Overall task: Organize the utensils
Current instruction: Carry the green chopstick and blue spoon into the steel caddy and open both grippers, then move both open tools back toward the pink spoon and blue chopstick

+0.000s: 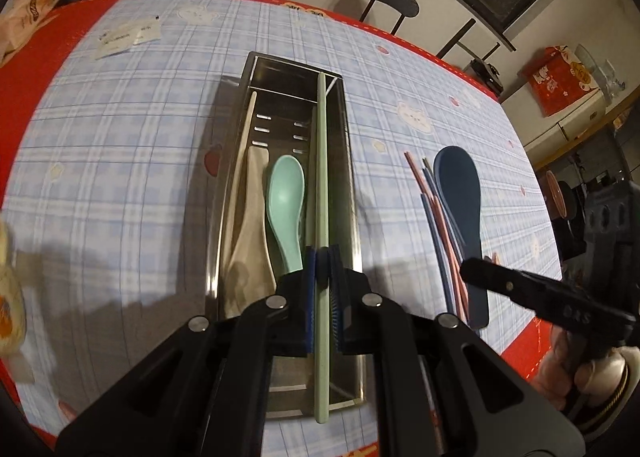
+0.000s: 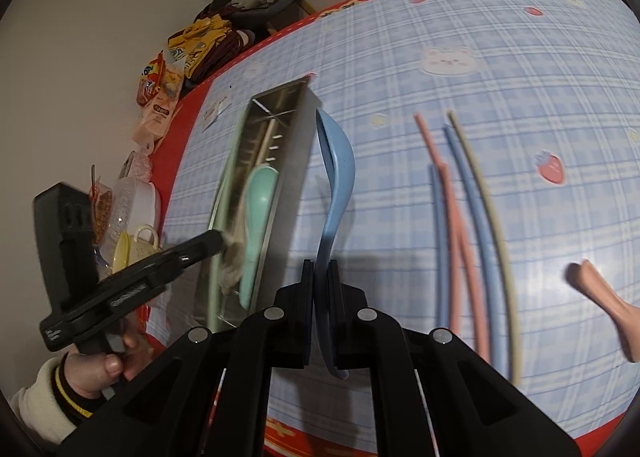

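Note:
A steel utensil tray [image 1: 346,145] lies lengthwise on the checked tablecloth; it also shows in the right wrist view [image 2: 298,145]. In it lie a beige spoon [image 1: 250,233], a beige chopstick [image 1: 242,145] and a mint spoon [image 1: 285,201]. My left gripper [image 1: 323,269] is shut on a pale green chopstick [image 1: 322,161] held along the tray's right side. My right gripper [image 2: 321,281] is shut on the handle of a blue spoon [image 2: 334,177], held on edge just right of the tray. Blue, pink and olive chopsticks [image 2: 460,217] lie loose on the cloth.
A pink spoon [image 2: 608,297] lies at the right edge of the right wrist view. Snack bags and containers [image 2: 160,97] crowd the table's left side. Paper slips [image 1: 128,37] lie at the far left. A stool [image 1: 394,3] stands beyond the table.

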A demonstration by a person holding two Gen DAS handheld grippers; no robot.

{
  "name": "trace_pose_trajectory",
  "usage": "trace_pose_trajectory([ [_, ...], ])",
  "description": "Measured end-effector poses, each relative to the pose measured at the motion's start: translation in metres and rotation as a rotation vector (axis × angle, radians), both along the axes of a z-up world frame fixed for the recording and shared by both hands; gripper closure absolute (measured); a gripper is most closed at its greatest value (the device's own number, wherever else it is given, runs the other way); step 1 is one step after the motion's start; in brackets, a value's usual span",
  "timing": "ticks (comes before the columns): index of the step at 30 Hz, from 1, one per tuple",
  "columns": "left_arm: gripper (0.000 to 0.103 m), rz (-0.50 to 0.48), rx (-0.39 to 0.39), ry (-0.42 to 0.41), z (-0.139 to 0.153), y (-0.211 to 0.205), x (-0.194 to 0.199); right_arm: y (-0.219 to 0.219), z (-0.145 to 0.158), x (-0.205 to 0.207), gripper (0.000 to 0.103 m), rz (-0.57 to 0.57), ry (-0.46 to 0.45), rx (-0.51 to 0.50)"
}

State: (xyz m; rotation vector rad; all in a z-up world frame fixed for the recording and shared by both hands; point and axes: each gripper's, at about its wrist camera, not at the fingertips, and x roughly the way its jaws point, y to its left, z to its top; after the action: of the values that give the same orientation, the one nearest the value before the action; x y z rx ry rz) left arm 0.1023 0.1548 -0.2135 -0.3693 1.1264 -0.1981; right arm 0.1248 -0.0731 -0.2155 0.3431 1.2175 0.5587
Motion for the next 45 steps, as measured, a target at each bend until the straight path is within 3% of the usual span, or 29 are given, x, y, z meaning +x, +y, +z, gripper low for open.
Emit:
trace_pose_trajectory([
  [10,0.092,-0.050,-0.046,0.070,-0.031,-0.005,0.028,0.030,-0.001,0.008,0.096,-0.032,0.010,-0.017],
  [11,0.090,-0.054,-0.046,0.071,-0.032,-0.004,0.029,0.032,-0.002,0.009,0.096,-0.036,0.014,-0.018],
  [13,0.074,-0.053,-0.054,0.052,-0.025,0.001,0.028,0.036,-0.004,0.011,0.096,-0.044,0.022,-0.017],
  [15,0.071,-0.052,-0.051,0.013,-0.012,0.007,0.026,0.044,-0.006,0.014,0.096,-0.045,0.033,-0.011],
  [18,0.056,-0.021,-0.012,-0.034,0.007,0.021,0.020,0.060,-0.009,0.020,0.096,-0.036,0.058,-0.003],
  [21,0.052,0.024,0.020,-0.054,0.019,0.038,0.015,0.079,-0.013,0.022,0.096,-0.020,0.084,-0.005],
  [22,0.046,0.043,0.029,-0.055,0.020,0.043,0.014,0.084,-0.014,0.023,0.096,-0.014,0.091,0.000],
  [26,0.043,0.092,0.031,-0.045,0.021,0.060,0.007,0.100,-0.018,0.022,0.091,0.013,0.116,-0.003],
  [27,0.042,0.099,0.030,-0.043,0.021,0.064,0.007,0.102,-0.018,0.022,0.088,0.016,0.119,0.000],
  [29,0.042,0.108,0.028,-0.041,0.020,0.067,0.004,0.102,-0.013,0.021,0.065,0.012,0.104,-0.006],
  [32,0.035,0.114,0.028,-0.045,0.020,0.071,0.001,0.099,0.001,0.019,0.049,0.010,0.036,-0.033],
  [33,0.025,0.115,0.033,-0.050,0.022,0.070,0.000,0.095,0.008,0.018,0.046,0.007,0.008,-0.049],
  [34,0.021,0.115,0.038,-0.058,0.024,0.068,0.000,0.093,0.011,0.017,0.039,0.003,-0.011,-0.060],
  [36,0.019,0.109,0.048,-0.065,0.026,0.065,-0.001,0.083,0.024,0.015,0.030,-0.014,-0.073,-0.090],
  [38,0.018,0.105,0.061,-0.069,0.030,0.061,-0.001,0.070,0.033,0.012,0.012,-0.041,-0.118,-0.114],
  [40,0.006,0.103,0.089,-0.073,0.033,0.056,-0.003,0.054,0.039,0.009,0.006,-0.073,-0.151,-0.123],
  [45,0.006,0.108,0.144,-0.105,0.044,0.044,-0.010,0.019,0.045,0.001,0.006,-0.143,-0.209,-0.175],
])
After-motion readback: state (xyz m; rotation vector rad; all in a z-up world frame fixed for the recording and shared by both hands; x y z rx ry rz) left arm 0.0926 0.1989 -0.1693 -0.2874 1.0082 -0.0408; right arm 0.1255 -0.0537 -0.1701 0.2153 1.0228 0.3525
